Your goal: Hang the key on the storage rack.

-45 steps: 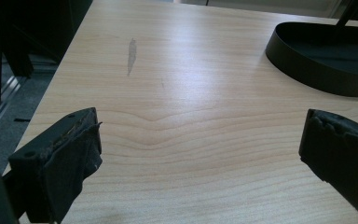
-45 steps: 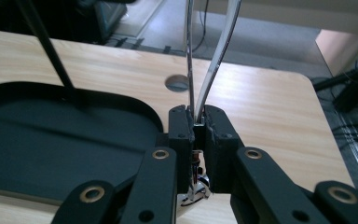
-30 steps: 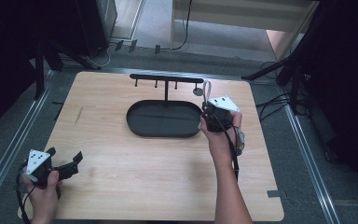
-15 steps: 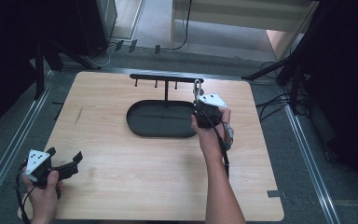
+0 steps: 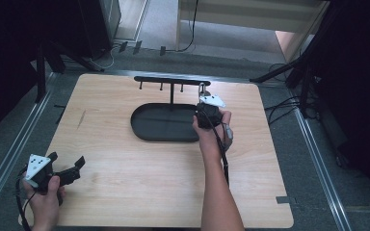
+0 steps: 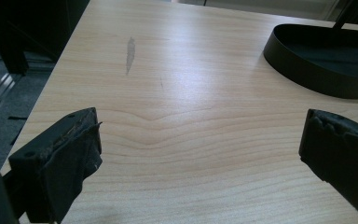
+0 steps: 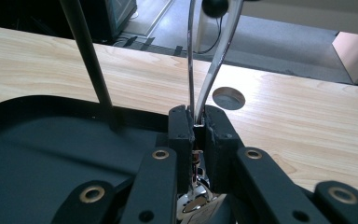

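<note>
Right now the right gripper [image 7: 195,122] is clamped tight on a thin metal loop [image 7: 205,70], something like a keyring or shiny hook, whose two bright legs rise out of the pinched jaws toward a black knob [image 7: 214,6] at the end of the rack's bar. From above, the right gripper [image 5: 203,98] sits just beside the right end of the black rack [image 5: 172,81], with the loop [image 5: 202,88] touching or almost touching the last peg; which of the two is too fine to tell. So the hanging looks close to done, judging by that: the loop is up at the peg, and what remains is to settle it over the knob and let go. Below it lies the black oval tray [image 5: 142,132], the rack's base, and nothing is lying in it. Over at the near left corner of the wooden table [image 5: 125,192], the left gripper [image 5: 72,168] idles with its jaws spread wide, nothing between them, just bare wood and the edge of the tray [image 6: 307,79] ahead. The other pegs on the bar hang bare.
</note>
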The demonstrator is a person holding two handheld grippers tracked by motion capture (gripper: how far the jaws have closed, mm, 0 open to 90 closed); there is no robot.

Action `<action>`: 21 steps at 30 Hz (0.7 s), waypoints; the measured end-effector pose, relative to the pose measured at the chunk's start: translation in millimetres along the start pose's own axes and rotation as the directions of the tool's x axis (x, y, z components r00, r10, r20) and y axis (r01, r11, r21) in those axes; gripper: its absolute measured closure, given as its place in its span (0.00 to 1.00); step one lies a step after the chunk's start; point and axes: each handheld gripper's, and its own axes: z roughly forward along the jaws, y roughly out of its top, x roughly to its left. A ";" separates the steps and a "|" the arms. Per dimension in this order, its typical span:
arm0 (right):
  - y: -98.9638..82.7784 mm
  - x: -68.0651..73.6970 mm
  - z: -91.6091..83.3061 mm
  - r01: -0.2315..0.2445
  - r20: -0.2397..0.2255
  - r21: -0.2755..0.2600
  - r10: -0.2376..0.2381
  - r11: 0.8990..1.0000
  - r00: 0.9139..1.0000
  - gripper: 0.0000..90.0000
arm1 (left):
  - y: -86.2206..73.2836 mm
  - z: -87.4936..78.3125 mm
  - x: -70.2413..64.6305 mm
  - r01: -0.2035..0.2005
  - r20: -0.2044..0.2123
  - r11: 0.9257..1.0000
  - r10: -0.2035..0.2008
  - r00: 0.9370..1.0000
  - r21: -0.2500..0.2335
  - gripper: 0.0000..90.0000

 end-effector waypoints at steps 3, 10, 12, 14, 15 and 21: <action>-2.0 1.3 6.1 -0.001 0.005 0.006 0.001 1.000 1.000 0.92 | 0.0 0.0 0.0 -0.001 0.000 1.000 0.001 1.000 0.000 0.00; -7.0 -0.8 15.6 -0.015 -0.024 0.011 0.015 1.000 1.000 0.85 | 0.0 0.0 0.3 -0.001 0.001 1.000 0.001 1.000 0.001 0.00; -7.5 -2.9 15.6 -0.028 -0.042 -0.005 0.027 1.000 0.999 0.73 | 0.1 0.0 0.4 0.000 0.000 1.000 0.000 1.000 0.002 0.00; -8.4 -4.9 14.8 -0.034 -0.076 -0.019 0.033 0.999 0.997 0.63 | 0.1 0.1 0.2 0.000 0.000 1.000 0.000 1.000 0.002 0.00; -9.3 -5.4 14.2 -0.027 -0.087 -0.029 0.024 0.999 0.996 0.58 | 0.1 0.2 0.2 -0.001 0.000 1.000 0.001 1.000 0.003 0.00; -16.8 -10.7 6.0 -0.047 -0.138 -0.049 0.039 0.998 0.990 0.48 | 0.2 0.3 0.1 -0.002 0.000 1.000 0.002 1.000 0.004 0.00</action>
